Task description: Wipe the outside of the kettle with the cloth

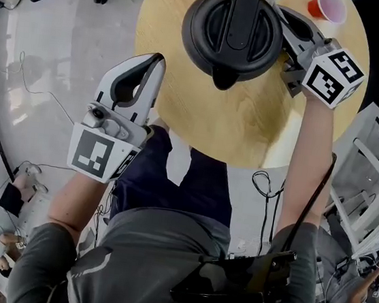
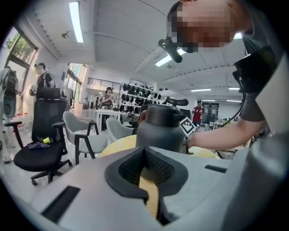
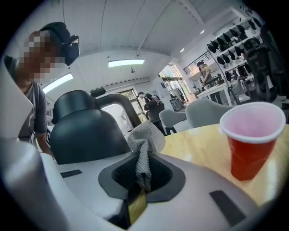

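The right tongs are pinched shut on a grey cloth, which sticks up just beside the black kettle. The kettle stands on the round wooden worktop, at the top middle of the head view. A red cup stands at the top right. The left tongs are closed with nothing in them, lower left, by the worktop's edge.

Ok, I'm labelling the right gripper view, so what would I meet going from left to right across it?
dark kettle → grey cloth → red plastic cup
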`<state>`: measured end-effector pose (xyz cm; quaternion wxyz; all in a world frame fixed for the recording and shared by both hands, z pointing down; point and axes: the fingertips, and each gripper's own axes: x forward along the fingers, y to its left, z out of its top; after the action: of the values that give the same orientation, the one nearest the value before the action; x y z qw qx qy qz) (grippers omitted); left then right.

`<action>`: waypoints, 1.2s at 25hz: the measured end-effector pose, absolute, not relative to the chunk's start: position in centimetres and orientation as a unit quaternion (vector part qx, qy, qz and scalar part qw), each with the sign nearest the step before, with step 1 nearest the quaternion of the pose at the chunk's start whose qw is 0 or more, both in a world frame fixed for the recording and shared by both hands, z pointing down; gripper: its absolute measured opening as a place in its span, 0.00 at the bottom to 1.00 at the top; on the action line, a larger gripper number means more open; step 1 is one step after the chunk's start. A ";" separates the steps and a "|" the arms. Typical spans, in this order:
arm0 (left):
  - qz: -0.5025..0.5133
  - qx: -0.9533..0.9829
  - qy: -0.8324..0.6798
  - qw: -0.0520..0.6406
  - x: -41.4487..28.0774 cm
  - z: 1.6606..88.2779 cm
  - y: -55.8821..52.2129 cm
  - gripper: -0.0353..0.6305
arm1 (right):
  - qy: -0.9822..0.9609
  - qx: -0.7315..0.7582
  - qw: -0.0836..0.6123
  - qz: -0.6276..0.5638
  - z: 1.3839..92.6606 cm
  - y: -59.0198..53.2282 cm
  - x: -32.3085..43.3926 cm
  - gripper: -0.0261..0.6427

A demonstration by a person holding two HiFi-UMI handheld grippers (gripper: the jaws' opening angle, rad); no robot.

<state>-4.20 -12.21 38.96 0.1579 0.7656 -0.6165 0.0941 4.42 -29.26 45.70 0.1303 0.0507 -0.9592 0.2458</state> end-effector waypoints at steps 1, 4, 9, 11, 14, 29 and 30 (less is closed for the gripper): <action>0.096 0.764 -0.618 0.157 -4.3 39.1 -12.1 0.07 | -0.961 0.049 0.137 0.236 45.9 -29.2 4.3 0.11; 0.100 0.759 -0.628 0.143 -4.6 38.9 -11.8 0.07 | -0.967 0.045 0.183 0.171 46.6 -29.0 4.3 0.11; 0.099 0.758 -0.632 0.128 -4.7 37.8 -11.8 0.07 | -0.963 0.051 0.233 0.122 47.9 -28.6 4.4 0.11; 0.093 0.755 -0.637 0.127 -4.9 36.7 -11.8 0.07 | -0.962 0.059 0.231 0.134 47.8 -28.6 4.7 0.12; 0.089 0.749 -0.645 0.121 -5.0 34.5 -11.7 0.07 | -0.959 0.099 0.204 0.169 46.6 -29.1 5.7 0.12; 0.066 0.798 -0.593 0.088 -1.1 18.2 -9.2 0.06 | -0.948 0.251 0.113 0.161 26.8 -23.7 14.1 0.12; 0.061 0.803 -0.588 0.078 -1.1 17.1 -8.8 0.06 | -0.947 0.257 0.103 0.161 25.4 -22.8 14.3 0.12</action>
<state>-1.15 -8.84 17.11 0.0777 0.8029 -0.5879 0.0607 14.29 -22.84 25.38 0.1031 0.2568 -0.9474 0.1608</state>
